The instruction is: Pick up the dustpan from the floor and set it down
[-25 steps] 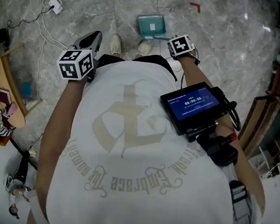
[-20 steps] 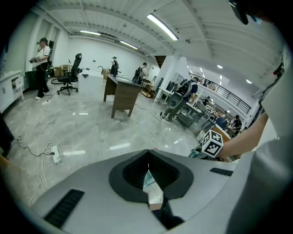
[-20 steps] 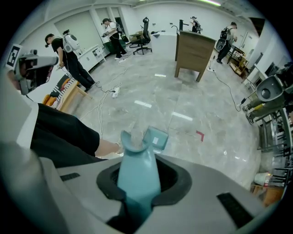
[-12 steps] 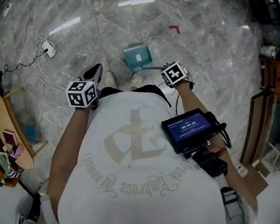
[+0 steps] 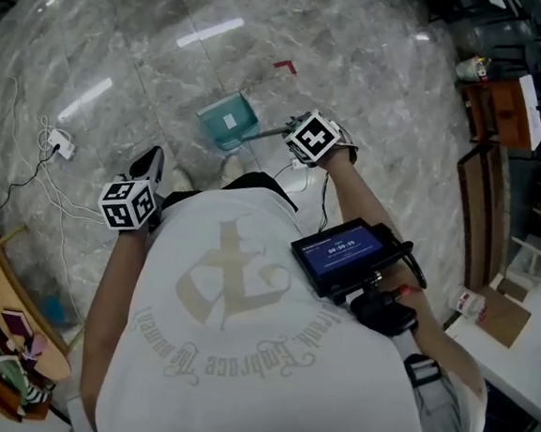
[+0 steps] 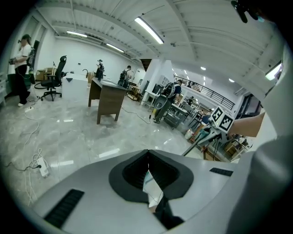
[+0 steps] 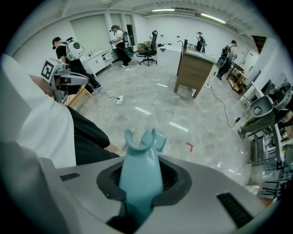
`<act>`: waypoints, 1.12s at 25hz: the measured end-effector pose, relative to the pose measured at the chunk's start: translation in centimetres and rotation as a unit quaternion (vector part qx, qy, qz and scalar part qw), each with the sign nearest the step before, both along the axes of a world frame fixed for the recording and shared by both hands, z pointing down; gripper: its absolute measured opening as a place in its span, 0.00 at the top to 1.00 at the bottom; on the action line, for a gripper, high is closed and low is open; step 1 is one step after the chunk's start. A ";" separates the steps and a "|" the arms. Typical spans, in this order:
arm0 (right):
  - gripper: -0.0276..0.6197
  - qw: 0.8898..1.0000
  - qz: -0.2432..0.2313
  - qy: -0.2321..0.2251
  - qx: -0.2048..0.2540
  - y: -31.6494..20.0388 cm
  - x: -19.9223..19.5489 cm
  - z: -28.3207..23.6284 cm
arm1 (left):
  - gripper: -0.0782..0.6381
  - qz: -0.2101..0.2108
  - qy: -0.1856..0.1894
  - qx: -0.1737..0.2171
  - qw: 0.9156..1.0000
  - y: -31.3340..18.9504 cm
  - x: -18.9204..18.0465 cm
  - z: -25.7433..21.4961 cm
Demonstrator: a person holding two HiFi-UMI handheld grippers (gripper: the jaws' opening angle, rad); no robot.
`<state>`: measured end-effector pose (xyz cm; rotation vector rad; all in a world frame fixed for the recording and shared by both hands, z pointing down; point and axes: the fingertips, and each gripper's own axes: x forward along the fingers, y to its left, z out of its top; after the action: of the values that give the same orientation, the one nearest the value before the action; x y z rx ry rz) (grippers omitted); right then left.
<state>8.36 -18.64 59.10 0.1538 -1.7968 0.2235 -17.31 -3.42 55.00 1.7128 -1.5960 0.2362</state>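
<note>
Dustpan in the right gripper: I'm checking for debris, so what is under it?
Only grey marble floor shows around the dustpan, held by its handle in the right gripper. The patch directly beneath the pan is covered from view.

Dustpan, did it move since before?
Yes. The dustpan went up: it lay flat on the floor, and now hangs tilted above it from the right claw.

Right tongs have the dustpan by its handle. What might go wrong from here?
The right tongs grip the dustpan only by its handle, with the weight far out, so it may twist or slip. It also hangs close to the person's shoe and might bump it when set down.
</note>
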 end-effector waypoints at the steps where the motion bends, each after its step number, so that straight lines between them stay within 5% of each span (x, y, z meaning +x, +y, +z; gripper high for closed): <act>1: 0.82 1.000 -0.003 -0.001 0.006 -0.3 0.2 -1.0 | 0.87 0.003 0.000 0.003 1.000 -0.1 0.3 -0.2; 14: 0.82 0.997 -0.024 -0.035 0.061 -0.5 -1.9 -10.9 | 0.87 0.095 -0.014 0.056 0.994 -2.4 1.4 -2.5; 28: 0.82 0.997 -0.006 -0.030 0.064 -0.1 -4.6 -11.9 | 0.87 0.096 0.007 0.074 0.993 -4.3 -2.8 -4.0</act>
<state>3.74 -18.71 47.20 0.2283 -1.8713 0.1048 -20.08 -7.77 51.05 1.9811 -1.4696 0.2032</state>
